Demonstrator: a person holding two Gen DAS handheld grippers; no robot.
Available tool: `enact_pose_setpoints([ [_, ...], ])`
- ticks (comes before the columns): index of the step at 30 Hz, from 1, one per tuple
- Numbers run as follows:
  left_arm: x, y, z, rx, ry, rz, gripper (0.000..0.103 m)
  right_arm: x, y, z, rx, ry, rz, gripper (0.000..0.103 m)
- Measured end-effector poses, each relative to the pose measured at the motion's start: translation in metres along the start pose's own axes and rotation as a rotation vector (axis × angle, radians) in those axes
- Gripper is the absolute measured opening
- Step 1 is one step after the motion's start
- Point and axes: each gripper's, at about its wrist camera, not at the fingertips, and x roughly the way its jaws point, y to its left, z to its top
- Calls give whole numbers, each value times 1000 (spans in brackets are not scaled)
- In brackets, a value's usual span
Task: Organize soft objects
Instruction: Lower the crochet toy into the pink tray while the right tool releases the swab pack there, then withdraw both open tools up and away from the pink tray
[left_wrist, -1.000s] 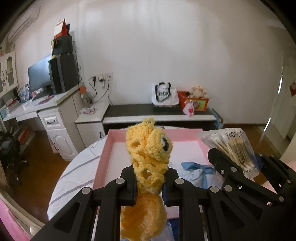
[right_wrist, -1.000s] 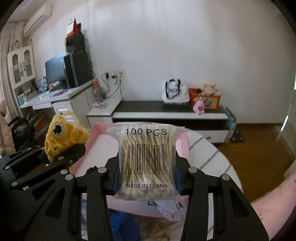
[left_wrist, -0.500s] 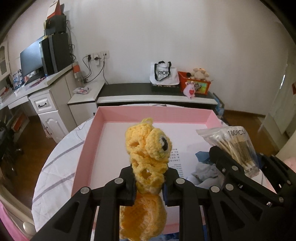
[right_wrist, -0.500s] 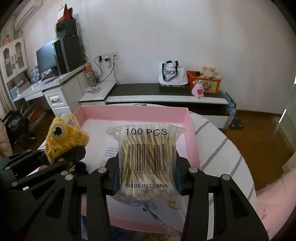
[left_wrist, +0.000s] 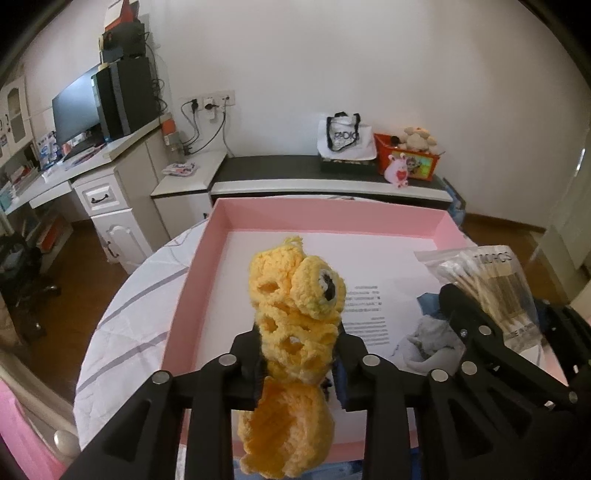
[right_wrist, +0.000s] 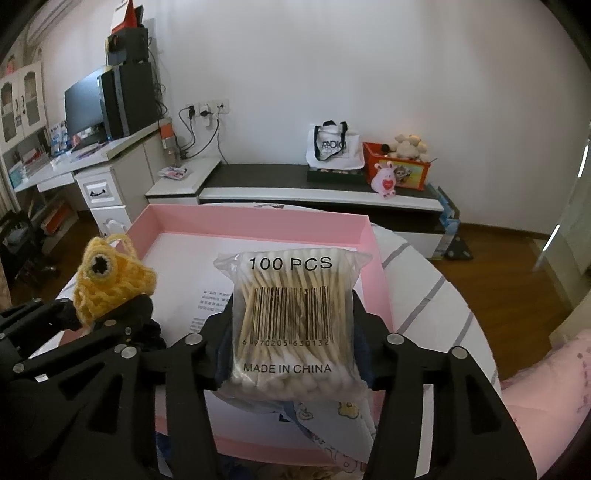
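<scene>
In the left wrist view the left gripper (left_wrist: 295, 354) sits low in the middle of the frame with the yellow crochet toy (left_wrist: 295, 325) standing between its fingers, over the near left part of the pink box (left_wrist: 332, 214). Its jaws are opening, yet the pads look as if they press the yarn on both sides, so the toy is not let go. At the right edge of that frame the right gripper (left_wrist: 491, 306) shows with its load.

In the right wrist view the right gripper (right_wrist: 291, 332) is low centre, grasping the bag of cotton swabs (right_wrist: 291, 317) upright over the near right part of the box; its jaws are opening too, with the bag between them and touched at both sides.

Judged from this, the task is part done: both things are over the box and about to be dropped, neither lies in it. The box floor carries a printed white sheet (left_wrist: 369, 306), and blue and grey cloth (left_wrist: 430, 325) lies at its lower right in the left wrist view. Other cloth, one piece with a cartoon print (right_wrist: 332, 424), lies at the near edge, bottom centre of the right wrist view, perhaps waiting its turn.

Nothing blocks the drop. The box rests on a round table with a striped cloth (left_wrist: 125, 332). Behind are a desk with a monitor (left_wrist: 74, 114) upper left, a low cabinet with a white bag (right_wrist: 332, 146) and an orange toy box (right_wrist: 397, 166) upper right
</scene>
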Motion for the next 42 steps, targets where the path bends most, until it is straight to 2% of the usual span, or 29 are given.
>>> enact_pose_setpoints([
  [2, 1, -1, -2, -13, 0, -5, 35, 0, -3, 1, 6, -3, -10, 57],
  [6, -5, 7, -6, -57, -19, 0, 63, -4, -15, 3, 48, -23, 5, 70],
  [7, -14, 13, -17, -61, -30, 7, 70, -5, -19, 4, 59, -32, 12, 75],
  [10, -19, 17, -26, -79, -52, 18, 81, -8, -25, 4, 77, -46, 22, 82],
  [16, -23, 21, -40, -79, -38, 17, 85, -7, -25, 6, 75, -39, 31, 83],
  [33, -39, 17, -39, -73, -43, 37, 85, -6, -25, 6, 82, -40, 32, 83],
  [42, -66, 14, -46, -85, -72, 34, 85, -29, -23, 2, 88, -73, 25, 83],
])
